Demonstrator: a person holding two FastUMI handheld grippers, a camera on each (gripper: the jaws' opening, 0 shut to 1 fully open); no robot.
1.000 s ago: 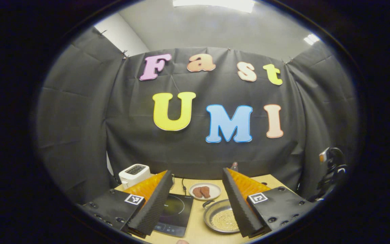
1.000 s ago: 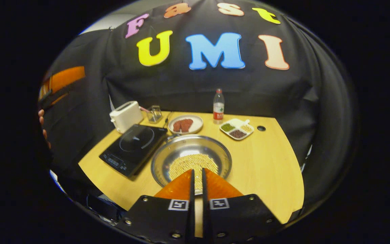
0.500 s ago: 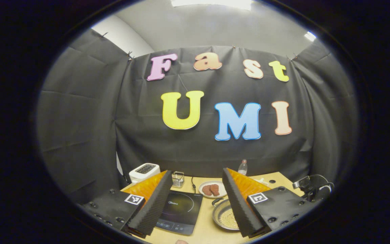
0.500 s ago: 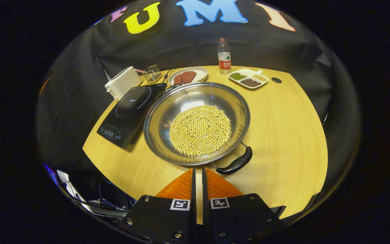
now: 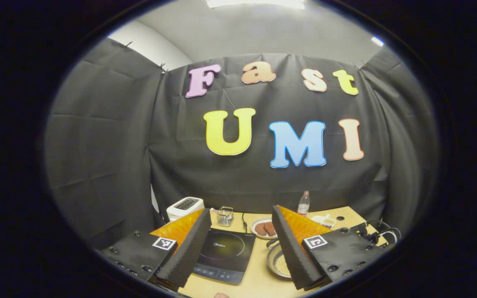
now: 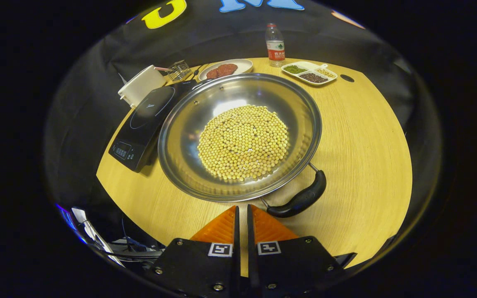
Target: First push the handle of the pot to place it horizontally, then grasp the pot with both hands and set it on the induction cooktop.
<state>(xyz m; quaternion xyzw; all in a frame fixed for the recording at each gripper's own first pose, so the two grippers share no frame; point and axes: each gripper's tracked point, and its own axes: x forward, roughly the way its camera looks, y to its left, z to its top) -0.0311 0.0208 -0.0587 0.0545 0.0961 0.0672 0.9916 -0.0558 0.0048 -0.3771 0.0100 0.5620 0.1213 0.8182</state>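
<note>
The right gripper view looks steeply down on the round wooden worktop (image 6: pixel 362 136). Its centre is taken by the pot (image 6: pixel 238 136), a wide shallow pan of polished steel with a flat bed of pale yellow beans (image 6: pixel 243 142) in it. The pot's black, curved handle (image 6: pixel 300 199) points toward the worktop's near edge. The left gripper view is held higher and more level, so the pot (image 5: pixel 279 261) shows as a sliver between its fingers.

The right tongs (image 6: pixel 242 209) are clenched, with a thin slit between the fingers, holding nothing and hovering just short of the pot's near rim, beside the handle. The left tongs (image 5: pixel 242 215) are released wide, empty, well above the worktop.

The induction cooktop (image 6: pixel 145 120), a flat glossy black slab with a ring mark, lies along the left edge, touching or just beside the pot. Along the far edge stand a white toaster (image 6: pixel 140 85), a small wire basket (image 6: pixel 178 69), a plate of brown patties (image 6: pixel 225 68), a clear plastic bottle (image 6: pixel 275 40) and a divided white dish (image 6: pixel 309 73).
</note>
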